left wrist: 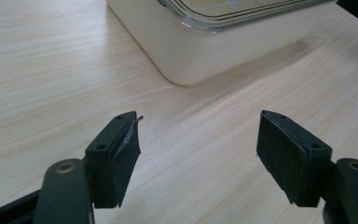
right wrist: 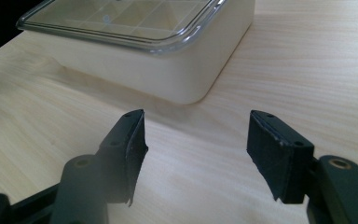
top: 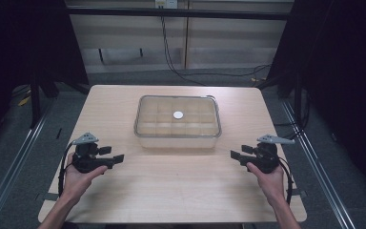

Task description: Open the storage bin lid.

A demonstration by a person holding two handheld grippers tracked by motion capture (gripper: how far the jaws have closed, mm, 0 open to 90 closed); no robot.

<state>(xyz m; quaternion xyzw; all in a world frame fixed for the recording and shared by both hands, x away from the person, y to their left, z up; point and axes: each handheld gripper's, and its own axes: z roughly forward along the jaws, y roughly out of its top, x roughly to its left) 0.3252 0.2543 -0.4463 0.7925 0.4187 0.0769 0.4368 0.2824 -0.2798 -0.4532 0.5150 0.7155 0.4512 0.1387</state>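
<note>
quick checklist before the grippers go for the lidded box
1. Left gripper open, nothing between its jaws: ok.
2. Right gripper open, nothing between its jaws: ok.
3. Box sits flat on the table, between the grippers: ok.
4. Clear lid seated on the box: ok; whether latched: cannot tell.
5. Bare table between each gripper and the box: ok.
6. White round spot at the lid's centre, knob or sticker: cannot tell.

We see the table evenly lit from above while its surroundings stay dark. Glare streaks the box's clear lid. The nearest part of our right gripper looks soft and blurred.
</note>
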